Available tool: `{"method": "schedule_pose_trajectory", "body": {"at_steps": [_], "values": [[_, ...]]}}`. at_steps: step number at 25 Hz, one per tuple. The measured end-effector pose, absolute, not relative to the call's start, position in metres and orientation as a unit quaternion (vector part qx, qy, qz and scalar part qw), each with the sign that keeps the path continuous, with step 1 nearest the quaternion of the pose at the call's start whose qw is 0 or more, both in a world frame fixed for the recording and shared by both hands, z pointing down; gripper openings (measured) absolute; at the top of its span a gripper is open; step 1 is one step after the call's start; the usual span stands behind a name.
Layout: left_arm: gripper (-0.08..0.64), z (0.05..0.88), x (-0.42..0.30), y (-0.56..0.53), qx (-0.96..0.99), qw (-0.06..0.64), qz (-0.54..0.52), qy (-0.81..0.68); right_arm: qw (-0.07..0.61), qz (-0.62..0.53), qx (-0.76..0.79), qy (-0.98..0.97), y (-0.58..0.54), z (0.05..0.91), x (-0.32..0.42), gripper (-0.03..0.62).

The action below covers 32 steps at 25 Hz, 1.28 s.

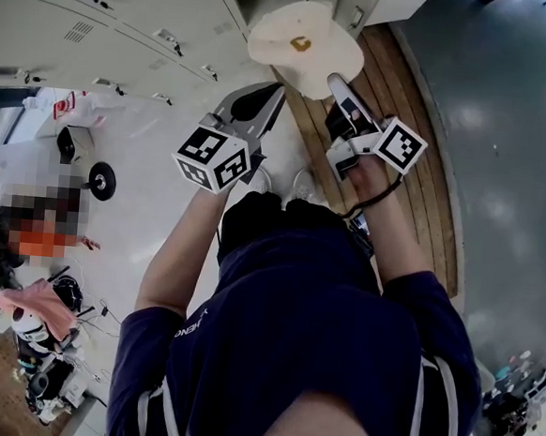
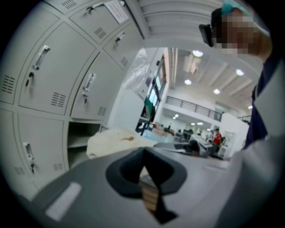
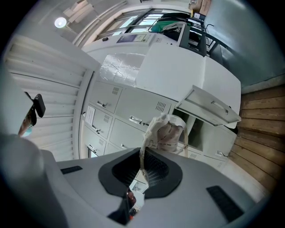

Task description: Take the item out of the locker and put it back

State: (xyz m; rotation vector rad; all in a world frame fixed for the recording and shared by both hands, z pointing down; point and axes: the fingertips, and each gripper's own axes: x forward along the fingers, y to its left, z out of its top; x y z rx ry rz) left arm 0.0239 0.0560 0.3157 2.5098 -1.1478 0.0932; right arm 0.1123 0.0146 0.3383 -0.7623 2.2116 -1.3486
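A cream cloth bag [image 1: 305, 46] with a small brown mark hangs in the air in front of the grey lockers [image 1: 100, 20]. My right gripper [image 1: 338, 84] is shut on the bag's strap [image 3: 143, 142], and the strap runs up from the jaws to the bag [image 3: 169, 133]. Behind the bag stands an open locker compartment [image 3: 202, 133] with its door [image 3: 211, 109] swung out. My left gripper [image 1: 271, 95] is just left of the bag's lower edge. In the left gripper view its jaws meet with nothing seen between them, and the bag [image 2: 113, 139] lies beyond them to the left.
Rows of closed locker doors [image 2: 42, 75] fill the left side, with one open compartment [image 2: 80, 136] low down. A strip of wooden floor [image 1: 417, 177] runs under the lockers. Wheeled gear and clutter [image 1: 92, 179] lie to the left on the pale floor.
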Motion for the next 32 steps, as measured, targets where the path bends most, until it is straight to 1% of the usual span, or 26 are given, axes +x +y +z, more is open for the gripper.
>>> {"method": "schedule_pose_trajectory", "body": {"at_steps": [7, 13, 23, 32], "values": [[0.005, 0.333, 0.013, 0.040, 0.889, 0.199, 0.039, -0.410, 0.218, -0.493, -0.287, 0.792, -0.010, 0.356, 0.110, 0.021], [0.005, 0.346, -0.012, 0.016, 0.890, 0.209, 0.042, -0.404, 0.217, -0.507, -0.302, 0.777, -0.037, 0.378, 0.091, 0.021], [0.005, 0.372, -0.069, -0.044, 0.899, 0.227, 0.056, -0.371, 0.230, -0.512, -0.335, 0.757, -0.103, 0.414, 0.041, 0.021], [0.004, 0.378, -0.119, -0.080, 0.908, 0.241, 0.065, -0.338, 0.232, -0.514, -0.380, 0.733, -0.155, 0.438, 0.004, 0.021]]}}
